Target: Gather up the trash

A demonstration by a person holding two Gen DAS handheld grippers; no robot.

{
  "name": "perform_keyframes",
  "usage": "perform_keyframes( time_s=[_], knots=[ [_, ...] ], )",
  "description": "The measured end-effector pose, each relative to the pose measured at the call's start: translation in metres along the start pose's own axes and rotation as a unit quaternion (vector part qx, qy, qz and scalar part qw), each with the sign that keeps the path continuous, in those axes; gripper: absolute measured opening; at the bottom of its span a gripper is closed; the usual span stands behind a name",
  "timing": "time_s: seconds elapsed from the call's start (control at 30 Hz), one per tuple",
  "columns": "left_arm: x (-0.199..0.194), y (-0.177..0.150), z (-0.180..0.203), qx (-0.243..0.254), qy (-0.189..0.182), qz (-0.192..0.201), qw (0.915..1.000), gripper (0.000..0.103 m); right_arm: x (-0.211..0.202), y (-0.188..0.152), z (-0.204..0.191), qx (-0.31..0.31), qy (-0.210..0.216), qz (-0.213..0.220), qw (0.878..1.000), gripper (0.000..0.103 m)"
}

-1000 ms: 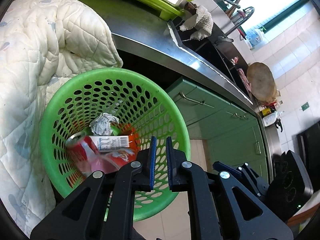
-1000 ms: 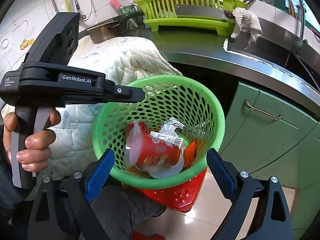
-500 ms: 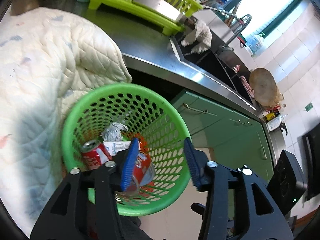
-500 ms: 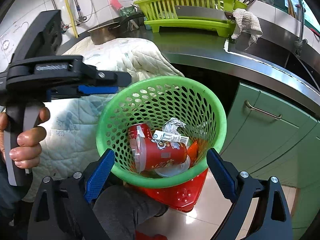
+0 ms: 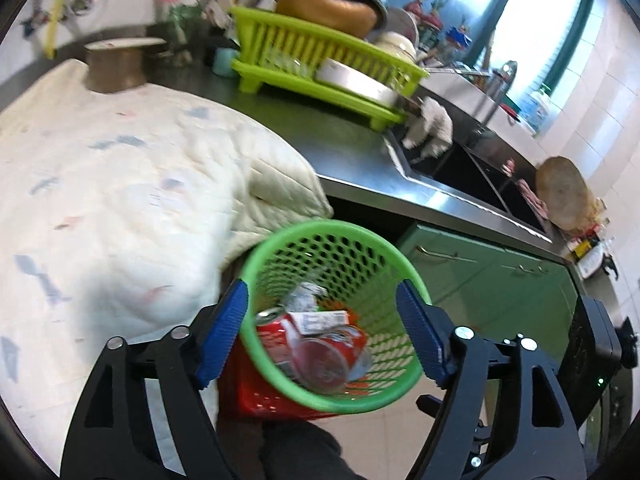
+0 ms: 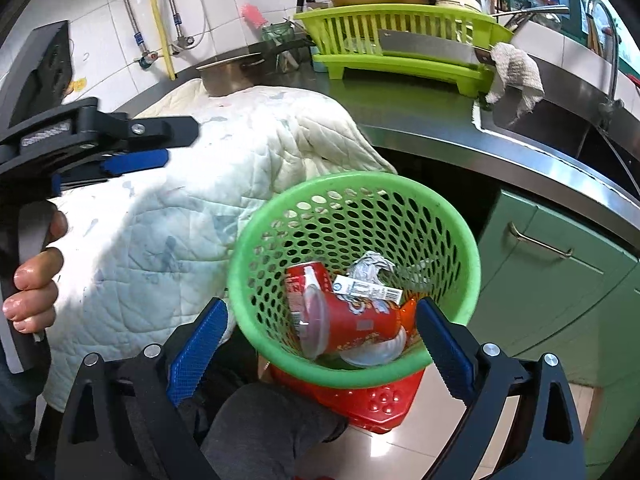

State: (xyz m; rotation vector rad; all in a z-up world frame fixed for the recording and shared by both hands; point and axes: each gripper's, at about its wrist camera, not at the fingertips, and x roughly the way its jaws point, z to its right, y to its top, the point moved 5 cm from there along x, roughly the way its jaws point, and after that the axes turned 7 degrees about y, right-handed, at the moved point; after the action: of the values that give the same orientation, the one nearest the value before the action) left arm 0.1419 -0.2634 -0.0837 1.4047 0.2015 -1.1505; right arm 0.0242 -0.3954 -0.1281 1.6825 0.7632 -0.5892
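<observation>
A green perforated basket (image 5: pixel 280 376) (image 6: pixel 256 332) sits on a red stool and holds trash: a red can (image 5: pixel 276 324) (image 6: pixel 304 280), a red cup with a clear lid (image 6: pixel 352 324) (image 5: pixel 324 356), crumpled foil (image 6: pixel 370 266) and a small white carton (image 6: pixel 366 288). My left gripper (image 5: pixel 322 336) is open and empty, its jaws wide either side of the basket. It also shows from the side in the right wrist view (image 6: pixel 132 162), up over the quilt. My right gripper (image 6: pixel 320 344) is open and empty in front of the basket.
A white quilted cloth (image 5: pixel 100 208) (image 6: pixel 168 208) covers the counter at left. A lime dish rack (image 5: pixel 320 68) (image 6: pixel 400 44), a pot (image 5: pixel 116 64) and a rag by the sink (image 6: pixel 516 72) stand behind. Green cabinets (image 6: pixel 560 280) are at right.
My left gripper has opened from shut and has pulled up and back from the basket. The red can and cup have settled in the basket. My right gripper stays open.
</observation>
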Motion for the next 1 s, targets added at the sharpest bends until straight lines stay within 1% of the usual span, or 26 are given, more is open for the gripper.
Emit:
perform_keyframes(
  time_s=[0.13,0.3,0.43,0.53,0.63,0.83,1.0],
  knots=[
    [-0.024,0.001,-0.016,0.008,0.039,0.024,0.9989,0.085,0.003,0.004,-0.015,-0.009,0.004,0.001,1.000,0.092],
    [-0.061,0.000,-0.042,0.008,0.091,0.062,0.9939,0.097,0.002,0.013,-0.037,-0.023,0.009,0.012,1.000,0.093],
    [-0.082,-0.002,-0.063,0.000,0.123,0.071,0.9899,0.098,0.000,0.019,-0.050,-0.021,0.012,0.022,0.999,0.094],
    [-0.092,-0.006,-0.074,-0.003,0.140,0.077,0.9872,0.098,-0.001,0.023,-0.059,-0.021,0.015,0.026,0.999,0.094],
    [-0.106,-0.010,-0.088,-0.006,0.167,0.084,0.9823,0.098,-0.002,0.027,-0.067,-0.022,0.012,0.029,0.999,0.095],
    [-0.130,-0.020,-0.116,-0.023,0.198,0.095,0.9754,0.098,-0.008,0.034,-0.083,-0.035,0.007,0.042,0.998,0.095],
    [-0.149,-0.027,-0.124,-0.015,0.226,0.109,0.9680,0.098,-0.014,0.040,-0.096,-0.041,0.008,0.054,0.998,0.095]
  ],
)
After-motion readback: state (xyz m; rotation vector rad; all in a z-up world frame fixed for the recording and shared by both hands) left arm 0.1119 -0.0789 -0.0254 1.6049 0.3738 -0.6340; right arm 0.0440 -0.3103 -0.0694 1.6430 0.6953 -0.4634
